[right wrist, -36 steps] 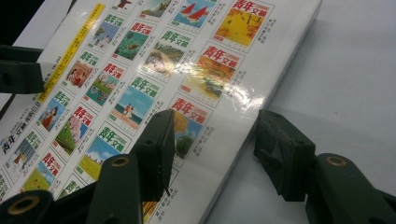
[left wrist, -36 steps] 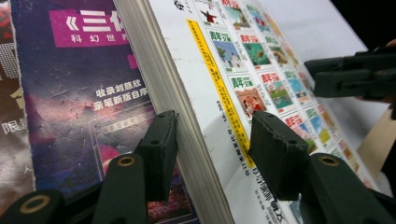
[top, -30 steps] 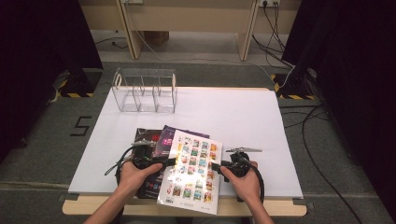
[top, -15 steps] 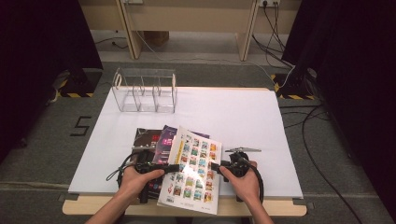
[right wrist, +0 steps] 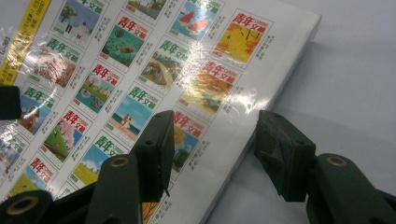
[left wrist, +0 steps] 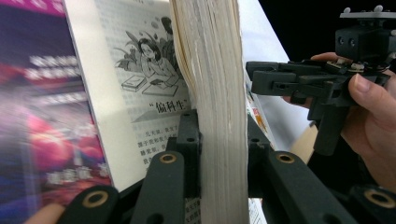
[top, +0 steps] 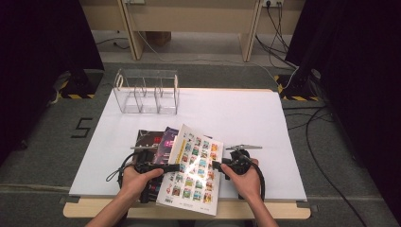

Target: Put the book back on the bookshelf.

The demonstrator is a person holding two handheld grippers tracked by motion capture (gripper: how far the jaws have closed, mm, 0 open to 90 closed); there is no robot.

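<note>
Left gripper (left wrist: 219, 154) has just been closing, pads now clamping the magazine (top: 194, 168) page block, near table (top: 246, 118) edge. Right gripper (right wrist: 212, 154) open at its spine edge. Glossy, floppy, slippery; grip near the spine.

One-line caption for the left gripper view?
Left gripper, jaws just closing, clamps the magazine's page block; right gripper waits beside it.

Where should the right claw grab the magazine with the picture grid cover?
On its free long edge, coming in level from the right: the magazine lies raised there, off the white table, and the open right claw already straddles that edge.
</note>
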